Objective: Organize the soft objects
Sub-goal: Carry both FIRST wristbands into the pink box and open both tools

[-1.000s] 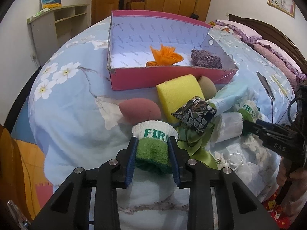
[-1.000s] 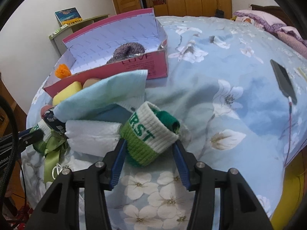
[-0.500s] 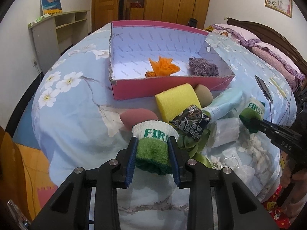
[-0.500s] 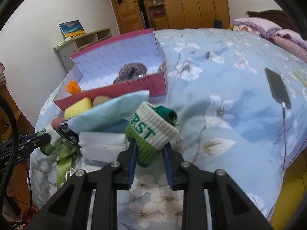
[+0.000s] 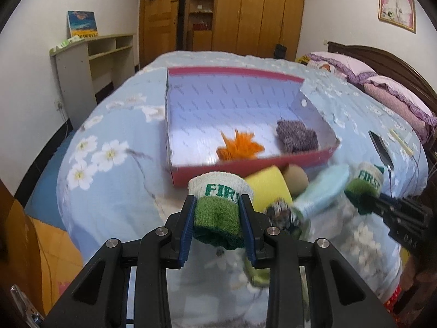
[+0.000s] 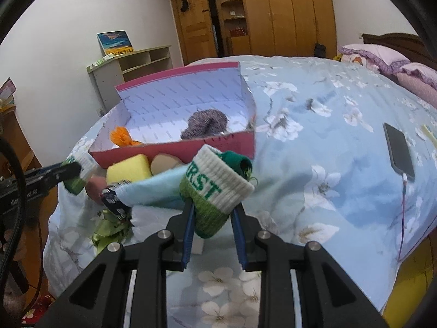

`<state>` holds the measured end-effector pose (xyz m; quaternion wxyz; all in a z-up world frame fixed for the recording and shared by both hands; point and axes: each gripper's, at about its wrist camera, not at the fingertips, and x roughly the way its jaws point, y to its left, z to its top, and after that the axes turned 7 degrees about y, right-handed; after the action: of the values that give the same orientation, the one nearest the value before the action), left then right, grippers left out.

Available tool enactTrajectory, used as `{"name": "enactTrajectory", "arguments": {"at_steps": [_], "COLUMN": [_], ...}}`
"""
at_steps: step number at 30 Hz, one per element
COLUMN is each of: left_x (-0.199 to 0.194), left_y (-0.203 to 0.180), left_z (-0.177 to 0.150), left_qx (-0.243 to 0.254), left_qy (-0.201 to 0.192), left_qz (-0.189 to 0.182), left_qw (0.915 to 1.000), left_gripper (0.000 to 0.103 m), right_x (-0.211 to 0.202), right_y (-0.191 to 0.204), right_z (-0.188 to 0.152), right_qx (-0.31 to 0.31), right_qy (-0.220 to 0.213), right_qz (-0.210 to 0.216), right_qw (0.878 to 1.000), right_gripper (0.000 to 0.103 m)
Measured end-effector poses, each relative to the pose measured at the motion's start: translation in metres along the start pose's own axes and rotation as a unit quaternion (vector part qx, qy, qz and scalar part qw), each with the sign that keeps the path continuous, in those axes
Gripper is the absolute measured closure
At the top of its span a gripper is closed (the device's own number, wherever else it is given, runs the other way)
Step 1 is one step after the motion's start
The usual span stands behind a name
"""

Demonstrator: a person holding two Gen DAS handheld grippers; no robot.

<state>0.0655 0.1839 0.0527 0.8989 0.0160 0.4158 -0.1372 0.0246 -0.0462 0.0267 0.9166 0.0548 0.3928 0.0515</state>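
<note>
Both grippers hold matching green-and-white "FIRST" wristbands above the bed. My left gripper (image 5: 217,218) is shut on one wristband (image 5: 218,205), just short of the pink box's near wall (image 5: 245,170). My right gripper (image 6: 213,214) is shut on the other wristband (image 6: 217,188); it also shows at the right of the left wrist view as the right gripper (image 5: 364,205). The box (image 6: 174,154) holds an orange tuft (image 5: 240,149) and a purple knit piece (image 5: 296,136). A yellow sponge (image 5: 269,188), beige puff (image 5: 296,177), pale blue cloth (image 5: 322,195) and patterned fabric (image 5: 281,214) lie between the grippers.
A phone (image 6: 398,150) on a charging cable lies on the flowered bedspread at the right. Green ribbon (image 6: 109,229) trails by the pile. Pillows (image 5: 396,95) sit at the headboard, a shelf unit (image 5: 92,63) stands by the wall, and wardrobes are behind.
My right gripper closed on its wristband and raised it off the bed. The left gripper also lifted its wristband and moved toward the box's near wall.
</note>
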Motion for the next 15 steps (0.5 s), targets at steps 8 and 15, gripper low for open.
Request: {"name": "enactTrajectory", "arguments": {"at_steps": [8,15], "left_x": [0.004,0.014], "left_y": [0.001,0.002], "left_z": [0.029,0.046], "left_qx": [-0.013,-0.022], "left_qy": [-0.029,-0.035], "left_qz": [0.009,0.017], "left_qw": [0.9995,0.9990], "left_gripper": [0.071,0.071], "right_x": [0.002,0.000], "right_y": [0.013,0.016], "right_z": [0.022,0.039], "right_qx": [-0.017,-0.019], "right_qy": [-0.011,-0.029], "right_qz": [0.006,0.007], "right_qw": [1.000,0.999], "right_gripper": [0.076,0.076]}}
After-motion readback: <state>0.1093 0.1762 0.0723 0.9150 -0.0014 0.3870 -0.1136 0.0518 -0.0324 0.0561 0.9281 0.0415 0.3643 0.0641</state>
